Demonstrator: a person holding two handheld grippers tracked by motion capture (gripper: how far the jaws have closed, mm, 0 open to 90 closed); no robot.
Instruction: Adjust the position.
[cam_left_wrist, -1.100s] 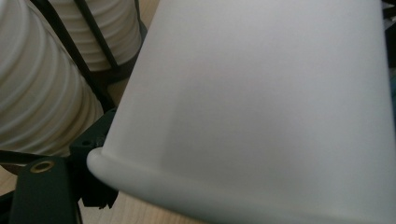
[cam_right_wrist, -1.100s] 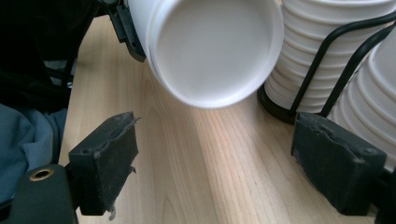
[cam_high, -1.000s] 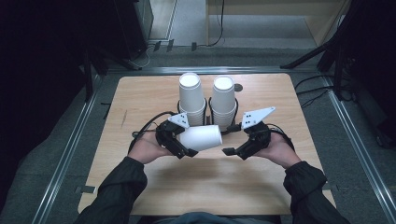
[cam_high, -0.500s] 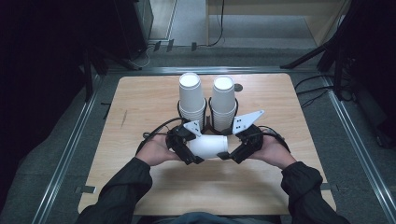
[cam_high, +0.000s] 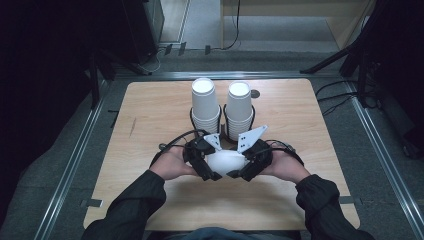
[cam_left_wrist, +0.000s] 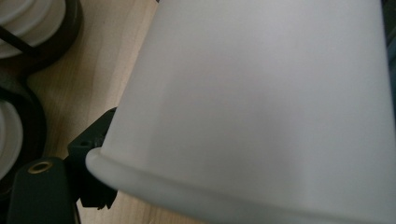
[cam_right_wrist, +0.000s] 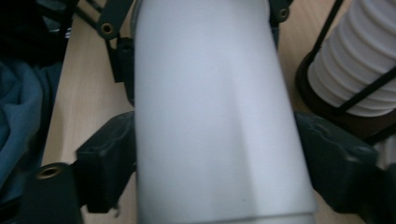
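Figure: a white paper cup (cam_high: 226, 161) held on its side just above the counter (cam_high: 150, 115), between the two sets of tongs. Its long axis runs across the person's front, from hand to hand. In the left gripper view the rolled rim (cam_left_wrist: 154, 184) lies nearest the camera, so the mouth end faces the left tongs (cam_high: 207, 167) and the narrower base end points toward the right tongs (cam_high: 243, 169).

The left tongs grip the cup at the rim end. In the right gripper view the cup wall (cam_right_wrist: 215, 116) passes between the two black jaws, which flank it on both sides and appear to touch it; these jaws have just been closing, with the cup between them, and now look clamped on it.

Both hands are equally near the cup, one at each end. Behind them, toward the far edge, two stacks of cups (cam_high: 206, 105) (cam_high: 239, 107) stand upright in dark ring holders. Any coming separation or transfer, by this reading, turns on a pull along the cup's axis.
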